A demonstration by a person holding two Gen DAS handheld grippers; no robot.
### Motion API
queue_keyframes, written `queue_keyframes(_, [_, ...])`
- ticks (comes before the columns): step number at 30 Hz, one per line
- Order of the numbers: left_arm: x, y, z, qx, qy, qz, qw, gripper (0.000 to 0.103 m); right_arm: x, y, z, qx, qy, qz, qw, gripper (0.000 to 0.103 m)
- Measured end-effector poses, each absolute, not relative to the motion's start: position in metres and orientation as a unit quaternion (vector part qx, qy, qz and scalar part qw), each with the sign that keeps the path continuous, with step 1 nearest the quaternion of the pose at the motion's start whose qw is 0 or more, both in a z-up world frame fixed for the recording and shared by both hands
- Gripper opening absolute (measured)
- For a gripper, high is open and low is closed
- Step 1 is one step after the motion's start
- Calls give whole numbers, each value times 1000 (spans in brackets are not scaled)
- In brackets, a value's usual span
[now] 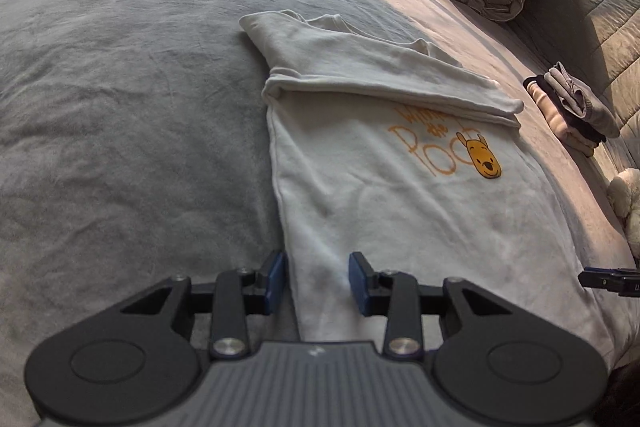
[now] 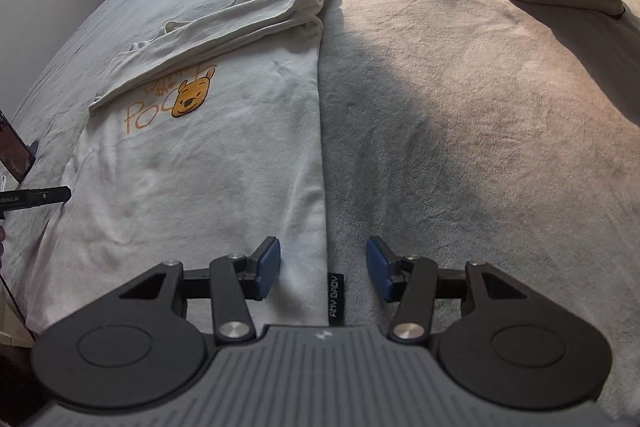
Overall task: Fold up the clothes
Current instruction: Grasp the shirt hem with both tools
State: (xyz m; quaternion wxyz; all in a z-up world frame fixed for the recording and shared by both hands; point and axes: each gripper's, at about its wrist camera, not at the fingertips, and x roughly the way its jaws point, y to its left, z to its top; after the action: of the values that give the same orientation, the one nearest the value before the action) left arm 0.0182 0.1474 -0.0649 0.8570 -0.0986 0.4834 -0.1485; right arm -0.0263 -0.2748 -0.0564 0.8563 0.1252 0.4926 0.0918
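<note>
While the shirt [image 1: 384, 187] lies flat on the bed [image 1: 120, 107] with its top part already folded down, I hold my left hand-held gripper [image 1: 316, 281] and right hand-held gripper [image 2: 323, 267] apart at its bottom corners, the bottom fold still undone.
</note>
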Motion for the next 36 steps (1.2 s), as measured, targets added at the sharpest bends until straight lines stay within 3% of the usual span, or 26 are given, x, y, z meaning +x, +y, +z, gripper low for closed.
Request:
queue_keyframes(12, [-62, 152, -64, -125, 555, -205, 797, 37, -71, -312, -67, 261, 545, 169, 779, 40])
queue_keyframes(19, [-84, 167, -74, -211, 563, -233, 764, 34, -86, -327, -84, 349, 531, 179, 751, 29])
queue_keyframes(21, [-87, 171, -79, -241, 570, -240, 748, 28, -87, -330, -88, 376, 528, 180, 740, 28])
queue_keyframes(24, [-93, 173, -86, -270, 579, -247, 729, 6, -85, -331, -87, 384, 530, 191, 731, 24])
queue_keyframes(27, [-96, 176, -82, -294, 562, -257, 729, 4, -83, -329, -80, 385, 527, 206, 729, 13])
queue_keyframes(36, [-74, 182, -45, -344, 482, -276, 757, 3, -56, -319, -46, 388, 485, 235, 747, 11])
